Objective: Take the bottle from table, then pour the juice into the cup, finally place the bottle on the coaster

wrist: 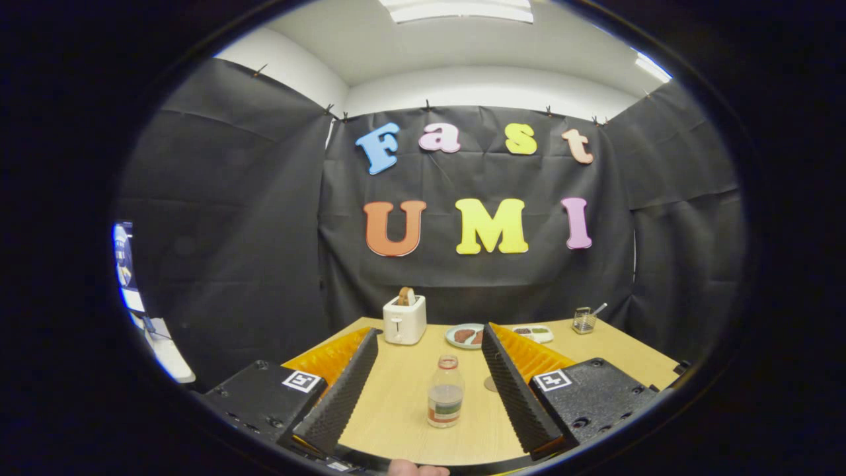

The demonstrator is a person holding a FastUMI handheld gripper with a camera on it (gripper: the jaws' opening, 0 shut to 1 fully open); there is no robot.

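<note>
A small clear bottle (445, 391) with a red cap and a little liquid stands upright on the wooden table (403, 403), between my two fingers and a bit nearer the right one. My gripper (429, 337) is open wide, and neither finger touches the bottle. A small round flat thing, maybe the coaster (490, 383), peeks out beside the right finger, mostly hidden by it.
A white toaster (404, 318) with a slice of bread stands at the table's far left. A plate of food (464, 335) and a white tray (534, 332) lie beyond the fingers. A small glass with a spoon (584, 320) sits far right. A fingertip shows just under the fingers.
</note>
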